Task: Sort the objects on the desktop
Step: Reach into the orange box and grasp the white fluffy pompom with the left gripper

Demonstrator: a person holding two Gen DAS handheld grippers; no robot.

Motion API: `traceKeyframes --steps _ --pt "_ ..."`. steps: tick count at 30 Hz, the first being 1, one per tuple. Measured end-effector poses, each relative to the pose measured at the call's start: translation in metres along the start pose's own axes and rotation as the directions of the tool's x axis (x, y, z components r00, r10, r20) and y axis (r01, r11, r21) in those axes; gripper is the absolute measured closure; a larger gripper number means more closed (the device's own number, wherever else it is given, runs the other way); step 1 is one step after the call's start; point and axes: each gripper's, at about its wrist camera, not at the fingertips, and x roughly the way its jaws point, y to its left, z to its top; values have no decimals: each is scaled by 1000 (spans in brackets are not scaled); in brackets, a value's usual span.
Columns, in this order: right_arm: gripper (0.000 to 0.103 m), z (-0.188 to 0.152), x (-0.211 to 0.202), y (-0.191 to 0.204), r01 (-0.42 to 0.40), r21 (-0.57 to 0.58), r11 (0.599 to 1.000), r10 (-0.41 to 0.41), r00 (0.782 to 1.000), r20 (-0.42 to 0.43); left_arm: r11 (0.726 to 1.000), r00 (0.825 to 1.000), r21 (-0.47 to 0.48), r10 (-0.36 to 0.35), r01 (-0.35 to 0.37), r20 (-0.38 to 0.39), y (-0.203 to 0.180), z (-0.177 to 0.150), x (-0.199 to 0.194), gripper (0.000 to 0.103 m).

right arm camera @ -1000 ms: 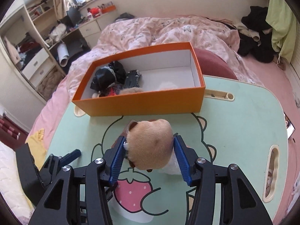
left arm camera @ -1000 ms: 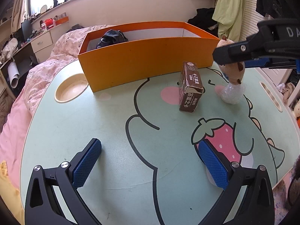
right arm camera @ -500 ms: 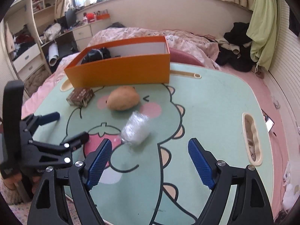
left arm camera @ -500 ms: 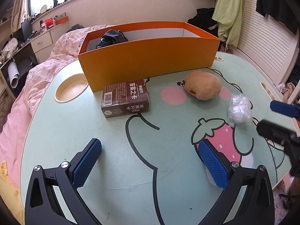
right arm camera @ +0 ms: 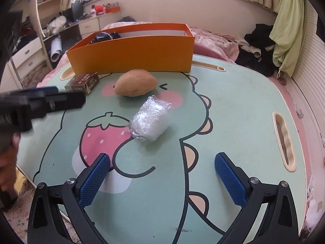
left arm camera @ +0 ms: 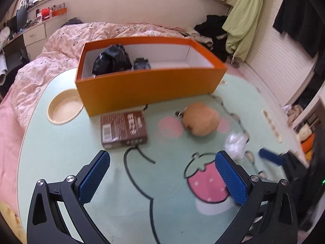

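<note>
Left tool (left arm camera: 162, 174) spread wide over the worktop (left arm camera: 61, 162), nothing between the blue pads (left arm camera: 94, 180). Right tool (right arm camera: 160, 179) likewise wide apart and empty, low above the dinosaur print. Orange box (left arm camera: 150, 87) sat at the far side of the worktop, open-topped, with dark items (left arm camera: 111, 60) bunched at its left end; hard to say what those were, perhaps a bag and some small black gadget. Brown carton (left arm camera: 124, 129) lay flat just in front of the box, near its left corner, apart from the wall by a thin gap. Tan plush (left arm camera: 200, 122) rested to the right of the carton, on the pink cheek of the print, clear of the box. Clear wrapped bundle (right arm camera: 150, 120) lay nearer than the plush, just beside the strawberry drawing (right arm camera: 103, 134), not touching the plush. Seen from the right wrist: box (right arm camera: 132, 55) straight ahead, carton (right arm camera: 83, 82) at its left foot, plush (right arm camera: 135, 85) in the middle, bundle closest and roughly centred ahead of the right tool. Left tool (right arm camera: 40, 99) poked in from the left edge of that view, blurred, hovering above the worktop (right arm camera: 233, 105) near the carton. Right tool's blue tip (left arm camera: 270, 155) showed at the right edge of the left-wrist view, beyond the bundle (left arm camera: 235, 142). Round cup recess (left arm camera: 65, 109) sat left of the box; pink bedding (left arm camera: 50, 61) behind.
</note>
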Motion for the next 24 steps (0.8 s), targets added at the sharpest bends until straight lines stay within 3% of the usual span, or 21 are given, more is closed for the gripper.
traceKeyframes --steps 2,7,9,10,11,13,17,18,22,24 --pt "0 1 0 1 1 1 1000 -1 1000 0 999 999 -13 -36 36 -2 -3 31 -9 0" --pt "0 0 0 1 1 2 1000 -1 1000 2 998 994 34 -40 43 -98 -16 112 6 2" --pt "0 1 -1 0 2 3 1000 -2 1000 4 998 981 37 -40 48 -187 -20 138 31 9" --pt "0 1 -1 -1 2 4 1000 -2 1000 5 998 971 22 -45 51 -233 -20 147 45 20" --pt "0 1 -1 -1 1 5 1000 -1 1000 5 999 962 12 -45 50 -269 -20 152 56 31" --pt "0 2 -1 -1 2 6 1000 -2 1000 6 1000 934 2 -24 26 -356 -21 162 85 40" --pt "0 3 -2 -2 6 12 1000 -6 1000 7 999 903 29 33 -23 -429 -25 159 115 42" --pt "0 3 -2 -2 6 12 1000 -7 1000 7 1000 895 22 30 -23 -444 -24 157 121 43" --pt "0 3 -2 -2 6 12 1000 -6 1000 7 1000 856 -16 -10 2 -516 -26 154 141 62" --pt "0 3 -2 -2 6 12 1000 -6 1000 7 1000 841 -23 -19 8 -540 -26 151 149 62"
